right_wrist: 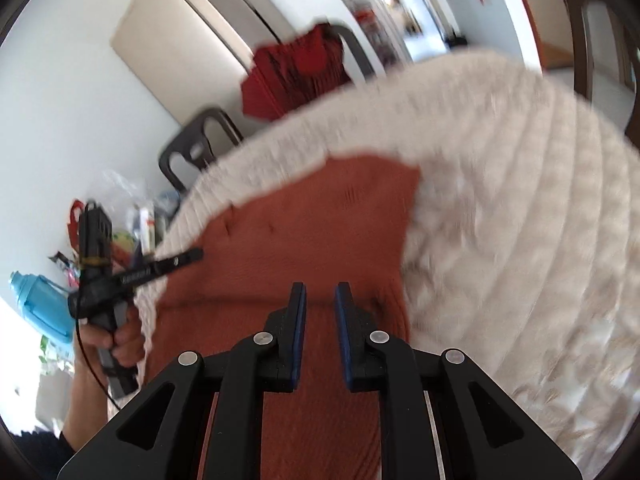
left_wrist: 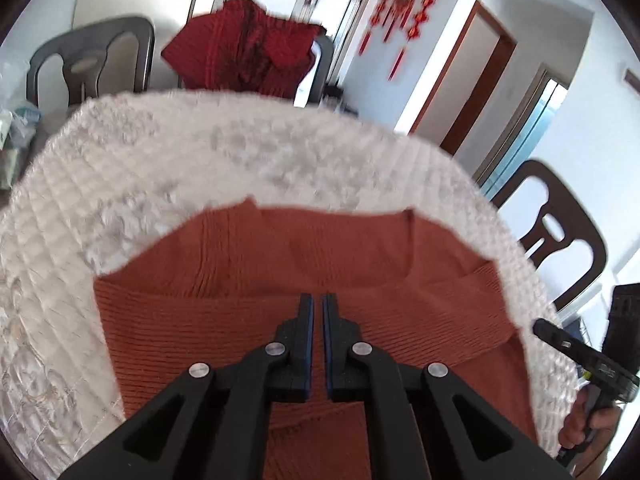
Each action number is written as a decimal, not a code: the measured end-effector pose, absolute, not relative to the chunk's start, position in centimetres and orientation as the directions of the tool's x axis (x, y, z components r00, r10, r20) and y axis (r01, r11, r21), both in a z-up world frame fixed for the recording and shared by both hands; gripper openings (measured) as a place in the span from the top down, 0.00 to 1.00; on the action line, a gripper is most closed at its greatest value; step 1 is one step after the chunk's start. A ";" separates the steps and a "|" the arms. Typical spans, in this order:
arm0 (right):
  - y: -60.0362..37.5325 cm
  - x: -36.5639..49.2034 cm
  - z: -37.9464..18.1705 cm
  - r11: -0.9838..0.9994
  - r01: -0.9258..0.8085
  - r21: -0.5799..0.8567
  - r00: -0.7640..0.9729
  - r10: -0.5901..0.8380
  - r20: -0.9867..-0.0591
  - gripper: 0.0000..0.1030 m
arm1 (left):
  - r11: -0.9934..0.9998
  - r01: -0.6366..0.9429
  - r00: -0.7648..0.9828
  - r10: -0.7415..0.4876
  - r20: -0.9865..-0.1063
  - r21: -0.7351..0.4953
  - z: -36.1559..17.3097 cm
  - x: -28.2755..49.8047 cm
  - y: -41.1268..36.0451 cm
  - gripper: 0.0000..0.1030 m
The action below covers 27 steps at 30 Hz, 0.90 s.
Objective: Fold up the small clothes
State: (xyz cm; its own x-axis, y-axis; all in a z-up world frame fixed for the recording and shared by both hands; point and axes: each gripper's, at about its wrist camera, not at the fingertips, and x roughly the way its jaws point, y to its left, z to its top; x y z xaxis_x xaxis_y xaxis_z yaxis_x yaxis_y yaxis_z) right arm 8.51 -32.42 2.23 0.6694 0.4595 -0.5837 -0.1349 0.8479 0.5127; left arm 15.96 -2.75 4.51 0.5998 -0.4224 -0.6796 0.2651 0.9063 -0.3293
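Lying flat on the white fluffy cover that drapes the table, the rust-orange knitted sweater sits near the front edge with its straight hem toward the far edge and a folded sleeve across its right side. Above its middle the left gripper has its jaws nearly together, gripping nothing. The right gripper hovers with a narrow gap, also empty; no containers are clearly visible.

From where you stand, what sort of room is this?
Most likely a dining room at home: a round table under a white cover, dining chairs around it, and red hanging decorations on the wall beside wooden doorways.
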 end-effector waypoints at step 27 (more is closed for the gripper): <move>-36.4 12.9 0.7 0.836 -0.013 0.548 0.677 0.410 -0.611 0.89 | 0.908 0.335 0.581 -0.410 -0.703 -0.252 3.3 14.6 -6.4 0.85</move>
